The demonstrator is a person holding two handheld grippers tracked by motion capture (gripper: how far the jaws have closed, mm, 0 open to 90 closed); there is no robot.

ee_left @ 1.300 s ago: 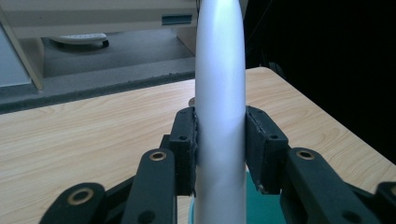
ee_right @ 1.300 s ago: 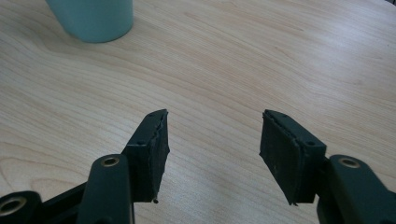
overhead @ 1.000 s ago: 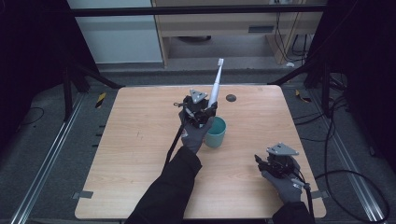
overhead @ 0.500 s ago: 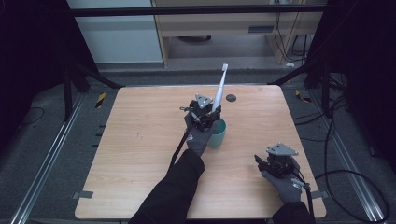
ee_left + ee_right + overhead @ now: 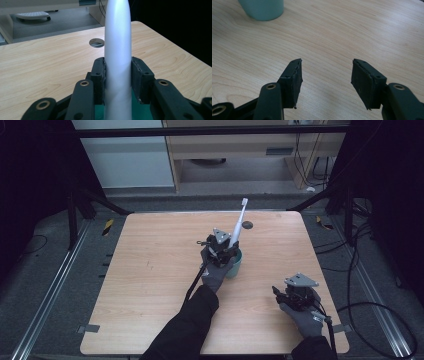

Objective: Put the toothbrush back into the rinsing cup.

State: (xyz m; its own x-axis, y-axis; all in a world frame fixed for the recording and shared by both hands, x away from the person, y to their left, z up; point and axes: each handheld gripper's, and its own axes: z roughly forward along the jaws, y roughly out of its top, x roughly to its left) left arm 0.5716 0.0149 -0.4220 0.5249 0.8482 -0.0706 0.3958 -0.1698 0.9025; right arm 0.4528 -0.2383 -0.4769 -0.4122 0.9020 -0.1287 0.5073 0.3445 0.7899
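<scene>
Tabletop of pale wood grain (image 5: 150,285) lies bare over its whole left half and along the near edge, with open floor and metal rails beyond each side; a small round hole (image 5: 247,225) sits near the far edge, also seen in the left gripper view (image 5: 97,42). Near the middle stands a teal round cup (image 5: 235,265), well apart from every edge. The left gripper (image 5: 222,251), held in a grey-gloved hand, hovers right over the cup's mouth, its jaws clenched on the handle of a white plastic toothbrush (image 5: 239,222). In the left gripper view the smooth white handle (image 5: 118,57) rises straight up between the two black pads (image 5: 98,77), teal showing just beneath them. Whether the handle's lower end has entered the cup cannot be told. From above, the toothbrush's long axis runs steeply upward, tilted toward the far right, bristle head at the top. The right gripper (image 5: 295,292) rests low near the table's near right corner, well apart from the cup, its jaws spread wide and holding nothing; in its own view (image 5: 325,75) bare wood shows between them and the cup's base (image 5: 262,9) stands farther off.
</scene>
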